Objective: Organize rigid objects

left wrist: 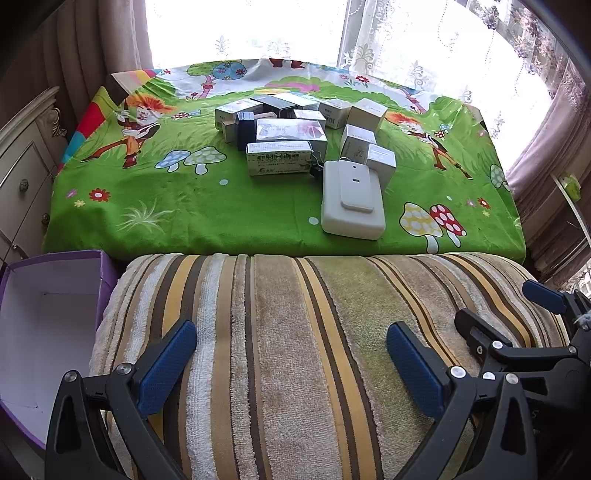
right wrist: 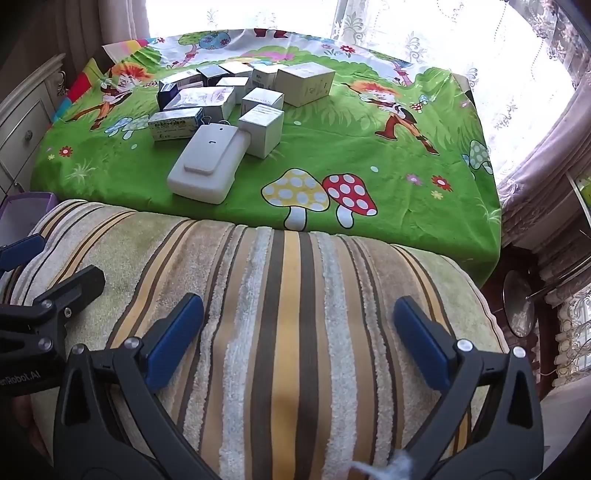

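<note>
Several small cardboard boxes point(left wrist: 284, 129) lie clustered on a green cartoon-print cloth point(left wrist: 147, 206), also seen as a pile of boxes point(right wrist: 229, 99) in the right wrist view. Nearest the front lies a flat white plastic case point(left wrist: 352, 199), the same white case point(right wrist: 208, 166) angled in the right wrist view. My left gripper point(left wrist: 291, 365) is open over a striped towel-covered cushion point(left wrist: 295, 332), nothing between its blue pads. My right gripper point(right wrist: 299, 339) is open over the same striped cushion point(right wrist: 288, 295), empty too. Both grippers hang well short of the boxes.
An open purple box with a white inside point(left wrist: 44, 325) stands at the left of the cushion; its corner point(right wrist: 26, 206) shows in the right wrist view. A cream dresser point(left wrist: 26, 162) stands at left. Curtains and a bright window point(left wrist: 332, 33) lie behind the table.
</note>
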`<state>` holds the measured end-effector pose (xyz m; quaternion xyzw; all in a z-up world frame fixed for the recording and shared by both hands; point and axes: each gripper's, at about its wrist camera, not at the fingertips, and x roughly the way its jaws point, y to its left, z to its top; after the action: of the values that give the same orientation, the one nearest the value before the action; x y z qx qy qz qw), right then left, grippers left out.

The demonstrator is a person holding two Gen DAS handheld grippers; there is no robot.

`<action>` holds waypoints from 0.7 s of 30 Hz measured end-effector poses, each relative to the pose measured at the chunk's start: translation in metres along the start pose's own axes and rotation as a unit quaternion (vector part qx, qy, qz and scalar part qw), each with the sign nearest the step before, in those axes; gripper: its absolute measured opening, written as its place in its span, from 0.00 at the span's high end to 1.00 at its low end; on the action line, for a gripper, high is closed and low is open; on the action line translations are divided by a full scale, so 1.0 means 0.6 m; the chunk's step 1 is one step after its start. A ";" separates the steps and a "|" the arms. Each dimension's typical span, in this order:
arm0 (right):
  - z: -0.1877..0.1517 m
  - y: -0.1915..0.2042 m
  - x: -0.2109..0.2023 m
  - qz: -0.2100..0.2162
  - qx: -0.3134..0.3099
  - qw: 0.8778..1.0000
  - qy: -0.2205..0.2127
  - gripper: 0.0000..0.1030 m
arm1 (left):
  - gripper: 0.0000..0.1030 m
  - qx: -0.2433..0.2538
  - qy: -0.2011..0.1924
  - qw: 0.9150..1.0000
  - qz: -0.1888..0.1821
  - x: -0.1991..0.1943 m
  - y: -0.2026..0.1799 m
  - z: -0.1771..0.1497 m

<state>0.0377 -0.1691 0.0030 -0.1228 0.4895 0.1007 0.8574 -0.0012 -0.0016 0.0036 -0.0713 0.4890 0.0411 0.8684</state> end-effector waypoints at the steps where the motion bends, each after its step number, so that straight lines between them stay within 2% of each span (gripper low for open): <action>1: 0.001 0.000 0.000 0.000 0.000 1.000 0.001 0.00 | 0.00 -0.001 0.000 1.000 0.000 0.002 -0.001 0.000; 4: 0.003 -0.003 0.002 0.006 0.001 1.000 0.004 0.00 | 0.00 -0.005 0.001 1.000 -0.006 0.004 0.004 0.002; 8: 0.008 -0.011 0.006 0.023 0.008 1.000 0.007 0.00 | 0.00 -0.027 -0.001 0.999 -0.031 -0.004 0.018 0.007; 14: 0.025 -0.019 0.010 0.066 -0.031 0.997 0.005 0.00 | 0.01 -0.005 0.019 1.000 -0.024 0.002 0.008 0.024; 15: 0.029 -0.025 0.011 0.072 -0.024 0.997 0.005 0.00 | 0.02 0.002 0.019 0.999 -0.026 0.002 0.004 0.030; 17: 0.039 -0.044 0.012 0.081 0.011 0.997 -0.003 0.00 | 0.10 0.022 0.016 0.999 -0.033 0.001 -0.007 0.046; 21: 0.066 -0.070 0.012 0.079 0.041 0.996 -0.018 0.00 | 0.10 0.049 0.023 0.998 -0.039 0.018 -0.032 0.088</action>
<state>0.0859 -0.1964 0.0207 -0.0462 0.4855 0.1503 0.8600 0.0517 -0.0119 0.0230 -0.0482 0.5075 -0.0184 0.8601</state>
